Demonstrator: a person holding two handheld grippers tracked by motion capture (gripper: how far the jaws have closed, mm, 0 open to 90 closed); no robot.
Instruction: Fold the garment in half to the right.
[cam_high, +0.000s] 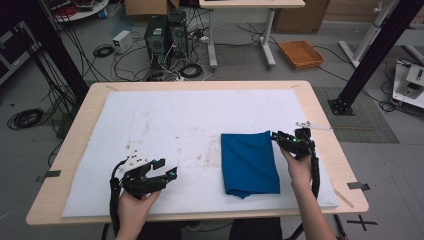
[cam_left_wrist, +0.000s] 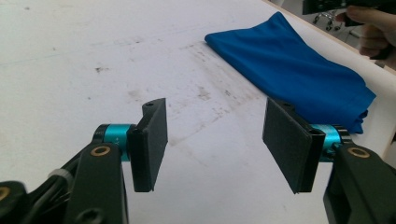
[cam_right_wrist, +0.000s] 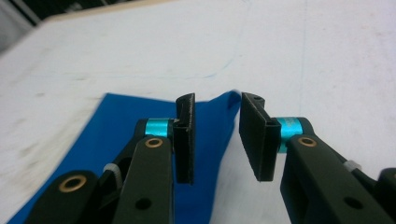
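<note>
A folded blue cloth (cam_high: 249, 162) is seen lying flat on the white-padded surface (cam_high: 165, 125), right of centre and toward the near edge. It is judged to be light, soft and limp (likely to sag and unfold if lifted by one point), so a corner or a folded edge is best pinched, ideally at two places.

The right gripper (cam_high: 278, 136) is held at the cloth's far right corner with its fingers (cam_right_wrist: 185, 135) moderately apart and nothing between them. The left gripper (cam_high: 168, 168) is held well apart from the cloth, to its left, fingers (cam_left_wrist: 152, 142) wide and empty.

The right gripper view is blurred, so contact with the cloth cannot be confirmed there; the clear separation is better given by the high view.
</note>
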